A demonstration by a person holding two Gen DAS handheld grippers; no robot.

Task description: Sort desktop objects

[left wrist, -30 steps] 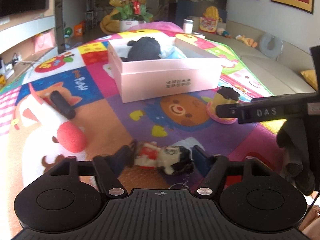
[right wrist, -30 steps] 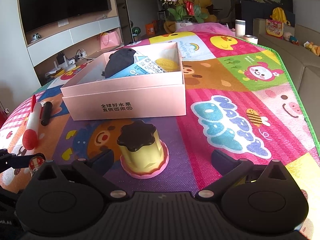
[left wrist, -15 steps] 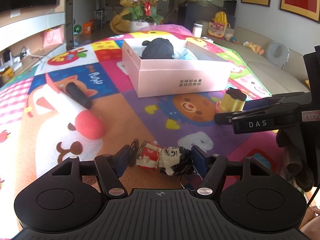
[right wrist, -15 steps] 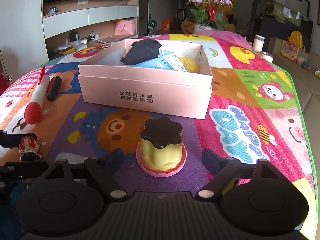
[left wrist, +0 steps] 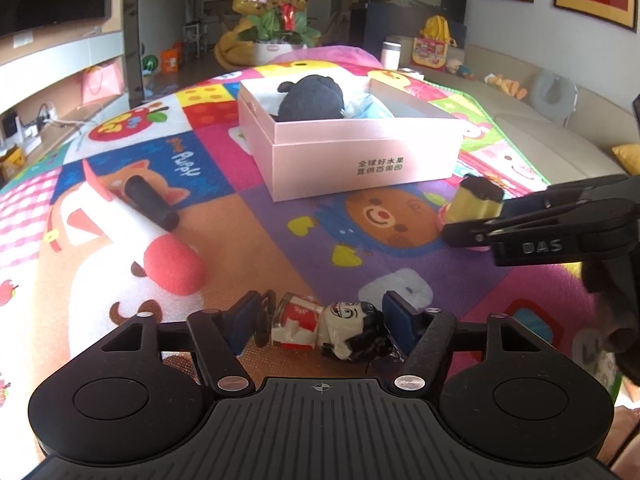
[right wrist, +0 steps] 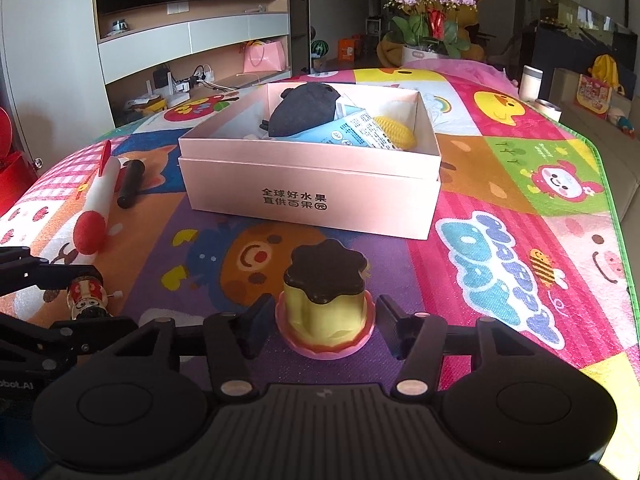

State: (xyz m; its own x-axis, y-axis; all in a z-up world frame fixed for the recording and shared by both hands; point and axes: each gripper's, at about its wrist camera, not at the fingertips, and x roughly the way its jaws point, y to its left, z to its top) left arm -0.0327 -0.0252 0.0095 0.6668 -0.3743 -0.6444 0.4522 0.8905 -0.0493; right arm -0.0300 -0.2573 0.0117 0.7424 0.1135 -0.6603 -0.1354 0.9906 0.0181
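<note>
My left gripper [left wrist: 325, 322] is shut on a small doll figure [left wrist: 325, 328] with a red body and black hair, held sideways just above the colourful play mat. The doll also shows in the right wrist view [right wrist: 86, 295]. My right gripper [right wrist: 326, 320] has its jaws on both sides of a yellow pudding toy [right wrist: 326, 300] with a dark brown top on a pink base, standing on the mat; the fingers look just short of touching it. The pudding shows in the left wrist view [left wrist: 478, 202]. A pink open box [right wrist: 312, 196] [left wrist: 360, 160] stands behind, holding a black plush, a blue packet and a yellow object.
A white roller toy with a red end [left wrist: 160, 256] [right wrist: 96, 208] and a black marker [left wrist: 152, 202] [right wrist: 131, 184] lie on the mat left of the box. A flower pot [right wrist: 430, 36] and white cups [right wrist: 530, 82] stand at the far end.
The left gripper has closed on the doll and lifted it slightly. The right gripper has moved forward and its jaws have narrowed around the pudding toy.
</note>
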